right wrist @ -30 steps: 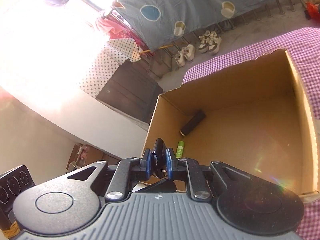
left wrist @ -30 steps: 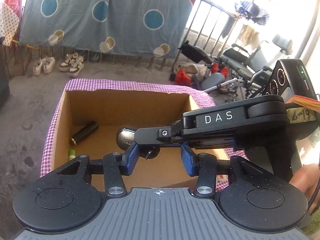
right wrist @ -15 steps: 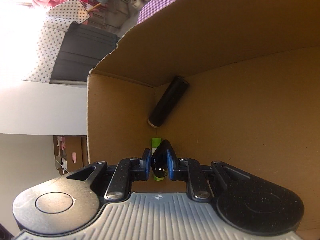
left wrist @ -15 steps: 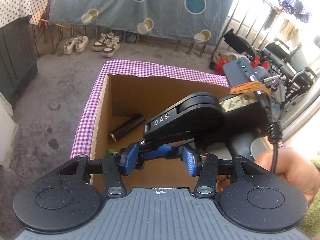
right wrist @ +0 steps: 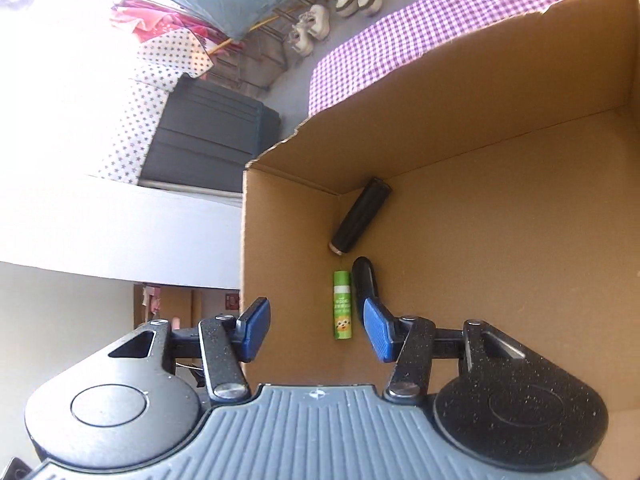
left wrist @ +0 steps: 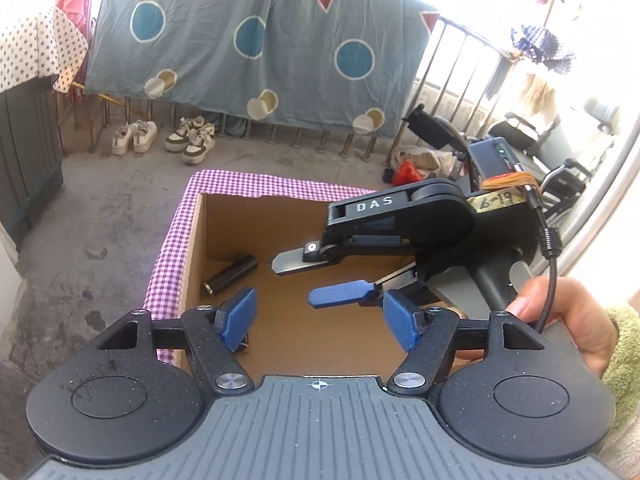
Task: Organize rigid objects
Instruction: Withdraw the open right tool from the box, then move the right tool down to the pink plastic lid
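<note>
Box floor mostly bare, clutter only in 1 corner

The cardboard box (right wrist: 500,92) stands open-topped, its floor bare across the middle and toward the right wall; 3 things crowd the far-left corner: a black cylinder (right wrist: 360,216) against the back wall, a green tube (right wrist: 343,306) and a black key fob (right wrist: 365,278) just beside it. The right tool (left wrist: 316,280), held in a hand (left wrist: 576,320), reaches in over the box and blocks the path ahead of the left tool (left wrist: 320,320), both with jaws apart

Black cylinder (right wrist: 360,216), green tube (right wrist: 343,306), black fob (right wrist: 365,278) lie in box corner.
</note>
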`<state>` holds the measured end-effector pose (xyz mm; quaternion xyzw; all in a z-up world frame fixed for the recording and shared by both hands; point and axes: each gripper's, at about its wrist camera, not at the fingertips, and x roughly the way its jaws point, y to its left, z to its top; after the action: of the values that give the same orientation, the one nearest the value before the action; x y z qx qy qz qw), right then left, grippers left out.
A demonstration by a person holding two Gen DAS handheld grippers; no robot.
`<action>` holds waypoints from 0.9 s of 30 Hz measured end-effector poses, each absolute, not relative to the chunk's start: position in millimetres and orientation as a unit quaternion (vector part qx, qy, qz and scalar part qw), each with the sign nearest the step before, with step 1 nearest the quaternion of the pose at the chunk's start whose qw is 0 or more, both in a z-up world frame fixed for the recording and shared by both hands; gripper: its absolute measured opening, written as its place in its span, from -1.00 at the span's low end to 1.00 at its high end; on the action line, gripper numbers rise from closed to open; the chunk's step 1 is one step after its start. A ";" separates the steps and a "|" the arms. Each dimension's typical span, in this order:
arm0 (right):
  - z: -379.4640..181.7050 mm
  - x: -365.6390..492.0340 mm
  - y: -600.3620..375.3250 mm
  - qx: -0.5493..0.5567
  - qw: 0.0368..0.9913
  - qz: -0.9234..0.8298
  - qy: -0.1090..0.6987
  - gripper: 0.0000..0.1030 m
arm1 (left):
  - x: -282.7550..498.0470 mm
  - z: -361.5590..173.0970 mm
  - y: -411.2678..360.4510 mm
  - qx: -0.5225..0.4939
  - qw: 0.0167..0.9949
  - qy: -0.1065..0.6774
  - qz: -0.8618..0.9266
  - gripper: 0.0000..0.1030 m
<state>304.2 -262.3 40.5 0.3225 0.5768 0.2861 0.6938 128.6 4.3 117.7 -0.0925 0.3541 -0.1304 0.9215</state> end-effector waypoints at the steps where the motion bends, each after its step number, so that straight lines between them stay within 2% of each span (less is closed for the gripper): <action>1: 48.4 294.8 -272.2 0.329 0.696 0.294 0.566 0.07 | 121.1 120.7 3.5 -0.092 0.923 0.347 -0.137 0.45; 4: 71.0 262.0 -309.7 0.348 0.708 0.316 0.527 0.18 | 96.2 125.4 2.3 -0.088 0.929 0.324 -0.156 0.66; 6: 76.8 239.2 -331.7 0.353 0.719 0.317 0.507 0.20 | 77.8 124.1 0.7 -0.077 0.932 0.311 -0.172 0.86; 7: 77.4 227.7 -340.9 0.353 0.725 0.316 0.499 0.20 | 70.2 121.7 -0.4 -0.073 0.931 0.309 -0.179 0.90; 11: 68.5 170.7 -373.8 0.351 0.749 0.298 0.476 0.20 | 49.3 98.8 -6.0 -0.063 0.922 0.327 -0.200 0.92; 17: 21.7 108.9 -386.0 0.362 0.754 0.257 0.484 0.20 | 36.7 43.8 -24.0 -0.048 0.890 0.404 -0.206 0.92; 27: -8.6 72.9 -349.1 0.252 0.800 0.226 0.496 0.21 | 22.6 -9.5 -69.3 0.027 0.861 0.459 -0.217 0.91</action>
<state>72.9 -349.1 -8.6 0.2515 0.4959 0.2256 0.7999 22.6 -69.3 -9.5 0.0274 0.4591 -0.2167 0.8611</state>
